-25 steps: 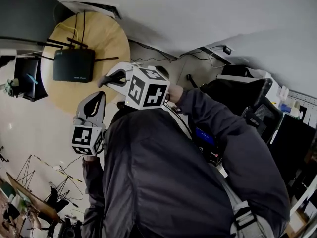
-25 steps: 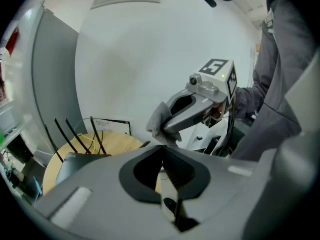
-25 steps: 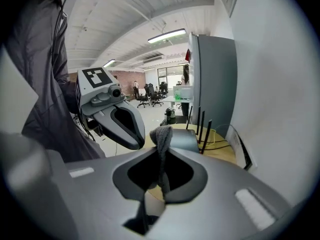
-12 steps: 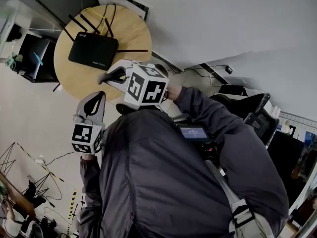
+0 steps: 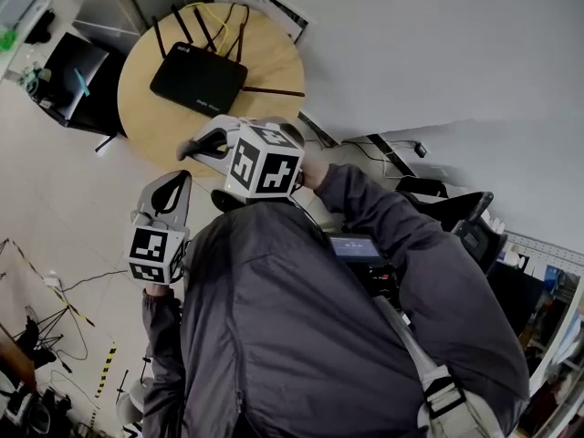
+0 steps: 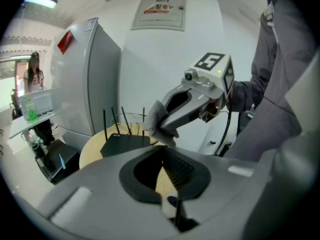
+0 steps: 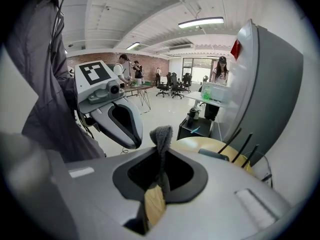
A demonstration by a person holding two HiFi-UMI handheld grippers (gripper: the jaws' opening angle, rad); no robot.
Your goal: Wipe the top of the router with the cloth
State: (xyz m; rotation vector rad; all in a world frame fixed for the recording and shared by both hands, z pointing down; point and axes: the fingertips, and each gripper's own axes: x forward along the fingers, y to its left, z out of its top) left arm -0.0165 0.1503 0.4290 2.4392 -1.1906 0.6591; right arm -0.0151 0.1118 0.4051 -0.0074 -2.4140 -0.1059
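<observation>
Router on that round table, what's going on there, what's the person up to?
A person holds a two-jaw gripper in each hand. The right gripper is shut on a grey cloth and held up near the edge of the round wooden table. The black router lies on that table, antennas up; the cloth is not touching it, so wiping has not begun. The left gripper is shut on nothing, lower beside the person.
</observation>
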